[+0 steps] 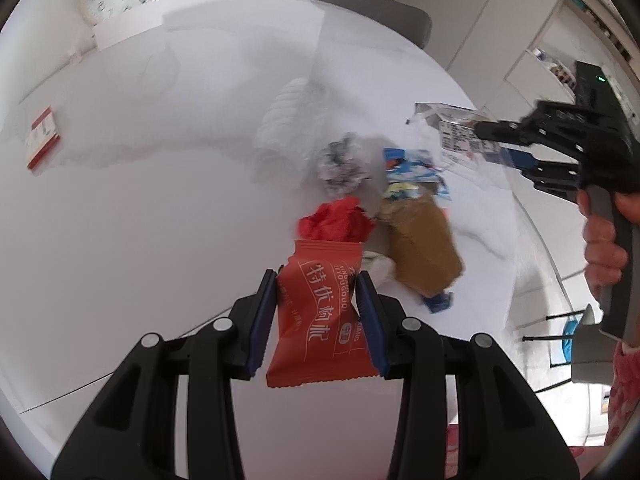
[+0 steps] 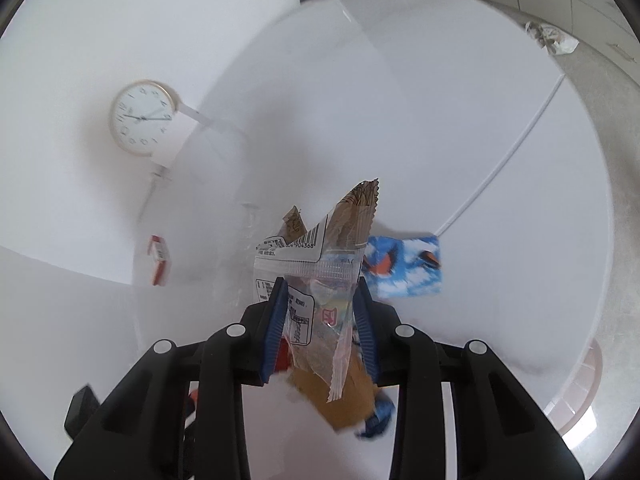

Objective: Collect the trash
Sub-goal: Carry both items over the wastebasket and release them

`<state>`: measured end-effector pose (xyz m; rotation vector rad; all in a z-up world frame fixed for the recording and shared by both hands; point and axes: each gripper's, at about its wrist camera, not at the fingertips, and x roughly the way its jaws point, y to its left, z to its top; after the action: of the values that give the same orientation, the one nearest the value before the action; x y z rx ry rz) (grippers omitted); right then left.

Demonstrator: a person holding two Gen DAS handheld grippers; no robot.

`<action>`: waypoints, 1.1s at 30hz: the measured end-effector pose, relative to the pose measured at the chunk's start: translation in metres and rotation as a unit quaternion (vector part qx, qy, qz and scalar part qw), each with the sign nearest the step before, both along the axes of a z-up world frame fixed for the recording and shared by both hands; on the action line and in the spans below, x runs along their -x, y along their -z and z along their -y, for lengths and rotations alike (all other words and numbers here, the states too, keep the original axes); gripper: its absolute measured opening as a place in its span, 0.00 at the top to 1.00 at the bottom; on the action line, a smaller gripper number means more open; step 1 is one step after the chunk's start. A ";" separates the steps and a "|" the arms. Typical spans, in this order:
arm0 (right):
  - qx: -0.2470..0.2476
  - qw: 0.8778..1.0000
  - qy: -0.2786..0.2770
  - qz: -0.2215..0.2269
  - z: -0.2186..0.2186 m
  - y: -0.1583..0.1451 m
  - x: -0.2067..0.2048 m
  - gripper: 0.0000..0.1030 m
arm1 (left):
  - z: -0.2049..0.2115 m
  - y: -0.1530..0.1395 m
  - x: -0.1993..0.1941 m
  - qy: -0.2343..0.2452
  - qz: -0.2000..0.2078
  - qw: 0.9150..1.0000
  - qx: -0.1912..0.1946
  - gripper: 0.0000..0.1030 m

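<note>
Both grippers point steeply down over the white table point(image 1: 140, 220). The left gripper point(image 1: 322, 284) has its blue pads pressed onto the two sides of a red snack packet point(image 1: 320, 320), which hangs lengthwise between them, white lettering facing up and its serrated ends clear of the pads. The right gripper point(image 2: 320, 296) pinches a clear plastic wrapper point(image 2: 316, 280) with a barcode label and a brown printed corner rising past the fingertips; a hand point(image 1: 602, 240) wraps its grey handle in the left view.

Just ahead of the left fingertips lies a heap of litter: a crumpled red paper point(image 1: 336, 220) nearest, a grey-and-white crumpled ball point(image 1: 342, 164) beyond it, a brown pouch point(image 1: 424, 248) to the right, and a blue-and-white wrapper point(image 1: 412, 164) past the pouch.

Only the left view shows the whole right gripper from the side, held off to the right with the clear wrapper at its tips above the table. The right view alone shows a white cable point(image 2: 504, 160) running across the table and a small crumpled scrap point(image 2: 552, 38) at the far edge. A red-and-white small box point(image 1: 42, 138) lies far left, and a wall clock point(image 2: 142, 118) appears in both.
</note>
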<state>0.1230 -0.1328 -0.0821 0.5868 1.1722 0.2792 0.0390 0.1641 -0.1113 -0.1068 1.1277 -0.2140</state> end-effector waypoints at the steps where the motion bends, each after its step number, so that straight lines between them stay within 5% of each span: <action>1: 0.006 1.000 0.001 0.008 0.009 -0.008 0.011 0.67 | 0.005 -0.003 0.002 0.006 0.002 1.000 0.001 0.61; 8: 0.104 0.994 0.025 0.003 0.077 -0.018 0.113 0.67 | 0.056 -0.013 0.015 0.064 0.004 0.998 0.009 0.61; 13: 0.157 0.984 0.063 -0.055 0.116 0.026 0.170 0.67 | 0.100 -0.015 0.021 0.111 0.002 0.994 0.004 0.61; 20: 0.196 0.972 0.058 -0.120 0.139 0.106 0.197 0.65 | 0.165 -0.022 0.036 0.184 0.008 0.983 -0.012 0.61; 25: 0.216 0.962 0.058 -0.156 0.149 0.137 0.203 0.34 | 0.195 -0.020 0.044 0.213 0.004 0.977 -0.021 0.61; 33: 0.203 0.965 0.081 -0.146 0.166 0.123 0.217 0.15 | 0.228 -0.011 0.053 0.243 -0.015 0.970 -0.020 0.61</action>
<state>-0.0937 -0.2992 -0.2047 0.3653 1.4086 -0.1941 -0.0142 -0.0635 -0.1005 0.2061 1.1739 -0.6276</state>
